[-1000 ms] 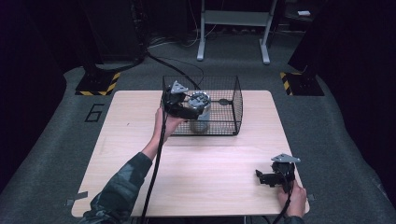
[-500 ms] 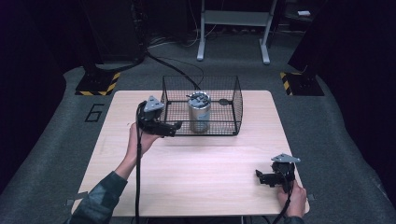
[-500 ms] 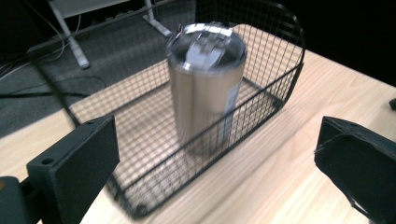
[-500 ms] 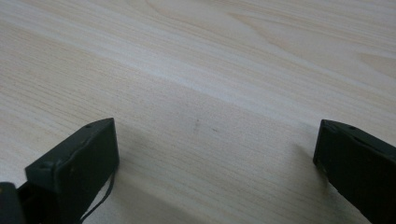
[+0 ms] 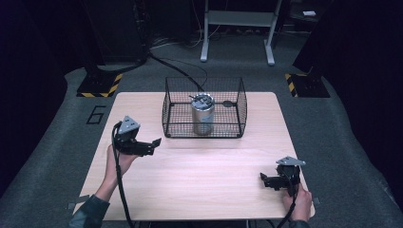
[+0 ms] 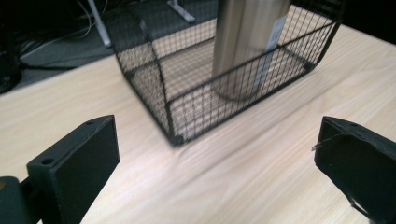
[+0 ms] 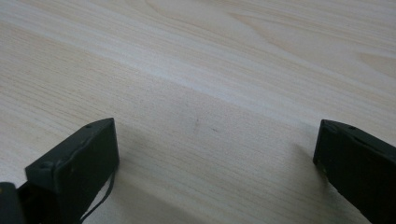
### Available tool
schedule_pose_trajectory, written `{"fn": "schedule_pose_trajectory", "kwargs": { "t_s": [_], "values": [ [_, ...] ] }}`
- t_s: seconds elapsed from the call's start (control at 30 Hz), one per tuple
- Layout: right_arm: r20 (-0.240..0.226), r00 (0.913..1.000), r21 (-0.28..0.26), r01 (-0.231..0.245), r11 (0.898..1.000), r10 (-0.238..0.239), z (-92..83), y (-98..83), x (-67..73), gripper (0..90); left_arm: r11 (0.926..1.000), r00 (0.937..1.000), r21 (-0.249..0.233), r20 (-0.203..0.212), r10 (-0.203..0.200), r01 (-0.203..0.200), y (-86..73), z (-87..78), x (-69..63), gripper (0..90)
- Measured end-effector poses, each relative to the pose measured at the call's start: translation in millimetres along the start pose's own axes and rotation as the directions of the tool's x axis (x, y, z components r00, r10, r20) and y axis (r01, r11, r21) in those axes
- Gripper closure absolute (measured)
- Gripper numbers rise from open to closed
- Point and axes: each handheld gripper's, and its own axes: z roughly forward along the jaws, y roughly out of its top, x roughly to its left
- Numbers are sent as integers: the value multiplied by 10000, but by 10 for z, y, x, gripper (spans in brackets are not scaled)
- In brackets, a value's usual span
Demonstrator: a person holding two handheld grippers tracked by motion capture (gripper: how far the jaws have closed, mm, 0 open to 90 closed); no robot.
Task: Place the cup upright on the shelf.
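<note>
Dark carpet and black stands ring the pale wooden table (image 5: 199,175), and the room beyond fades into shadow, so we can make out little past a grey metal frame at the far side. We see a black wire-mesh basket (image 5: 240,102) standing at the far middle of the table, with a brushed silver metal canister (image 5: 203,115) upright inside it, toward its left half. Through the mesh the canister's lid is hard to read; something dark lies on top of it that we cannot identify. In the left gripper view the canister (image 6: 247,44) is cut off at the top edge and a pale label runs down its side, too blurred to read.

We hold the left gripper (image 5: 153,145) near the table's left edge, just left of the basket's near-left corner and apart from it, jaws spread wide with nothing between them. Our right gripper (image 5: 264,180) sits low at the near right corner, well apart from the basket, jaws likewise wide and empty over bare wood.
</note>
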Motion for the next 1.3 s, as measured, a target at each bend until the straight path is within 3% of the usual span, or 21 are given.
{"fn": "schedule_pose_trajectory", "kwargs": {
  "t_s": [0.03, 0.3, 0.37, 0.47, 0.6, 0.7, 1.0, 1.03, 1.07, 1.13, 1.3],
  "values": [
    [4, 10000, -3, -4, 10000, 4, 0, 0, 0, 0, 9999, 9998, 86, -117, -149, 150, -117, -27, 40, 2],
    [24, 10000, -4, -31, 10000, 31, -1, -1, 4, 0, 9943, 9961, 662, -327, -817, 837, -574, -65, 198, 2],
    [24, 10000, 1, -23, 10000, 23, -1, -1, 3, 0, 9895, 9924, 793, -328, -1187, 1210, -749, -70, 254, 2],
    [28, 10000, -3, -35, 10000, 35, -1, -1, 4, 0, 9853, 9891, 934, -490, -1388, 1429, -918, -70, 298, 1],
    [41, 10000, 62, -34, 10000, 34, -4, 0, 6, 0, 9800, 9859, 1201, -716, -1510, 1588, -1103, -58, 346, 1],
    [47, 10000, 46, -33, 10000, 32, -3, 0, 5, 0, 9707, 9818, 1630, -989, -1622, 1768, -1310, -24, 392, 2],
    [39, 10000, 35, -38, 10000, 38, -3, 0, 5, 0, 9719, 9825, 1728, -1232, -1399, 1601, -1544, 58, 377, 2],
    [54, 10000, 19, -37, 10000, 37, -1, -1, 5, 0, 9719, 9825, 1728, -1232, -1399, 1601, -1544, 58, 377, 3],
    [47, 10000, 36, -38, 10000, 38, -2, -1, 5, 0, 9647, 9816, 2156, -1477, -1208, 1512, -1547, 93, 350, 10],
    [29, 10000, 24, -37, 10000, 37, -2, 0, 4, 0, 9682, 9822, 2073, -1530, -1092, 1399, -1551, 99, 342, 10],
    [27, 10000, 0, -46, 10000, 45, -2, -1, 3, 0, 9667, 9816, 2112, -1533, -1136, 1448, -1550, 102, 348, 10]
  ]
}}
